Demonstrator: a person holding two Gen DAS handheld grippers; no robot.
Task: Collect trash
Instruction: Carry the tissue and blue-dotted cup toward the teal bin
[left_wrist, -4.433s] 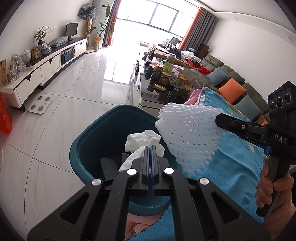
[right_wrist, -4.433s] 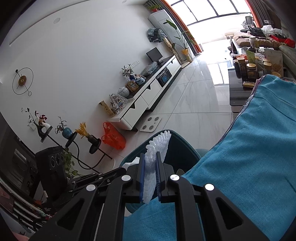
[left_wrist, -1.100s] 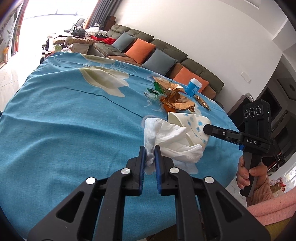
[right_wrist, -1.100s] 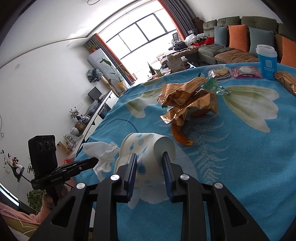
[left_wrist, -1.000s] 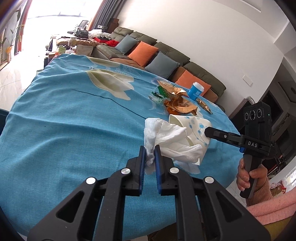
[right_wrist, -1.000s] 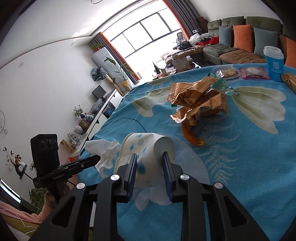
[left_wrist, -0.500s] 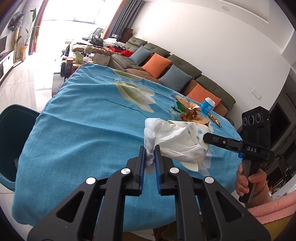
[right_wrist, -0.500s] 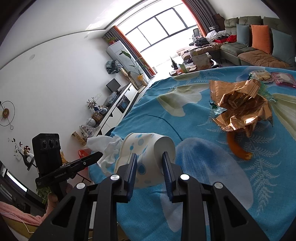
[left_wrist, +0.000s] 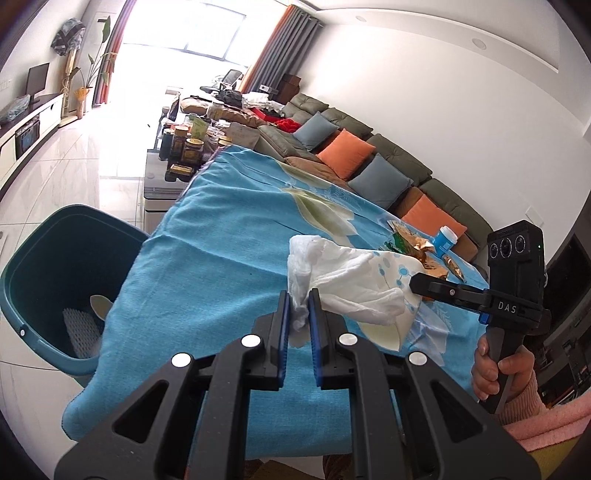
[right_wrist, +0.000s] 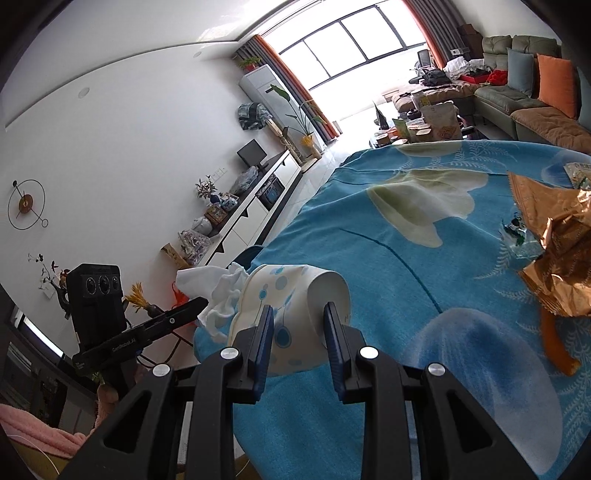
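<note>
Left gripper (left_wrist: 296, 308) pinching white tissue (left_wrist: 332, 273), right gripper (right_wrist: 298, 325) clamping paper cup (right_wrist: 295, 295), both above blue tablecloth (left_wrist: 207, 288), teal bin (left_wrist: 55, 266) beside it

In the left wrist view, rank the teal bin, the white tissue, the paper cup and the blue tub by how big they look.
1. teal bin
2. white tissue, enlarged by nearness
3. paper cup, mostly hidden behind the tissue, so these two are unsure
4. blue tub, far off

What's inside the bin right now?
In the bin, a white foam net and a pale scrap show at the bottom. The tablecloth edge and the near wall hide the rest.
</note>
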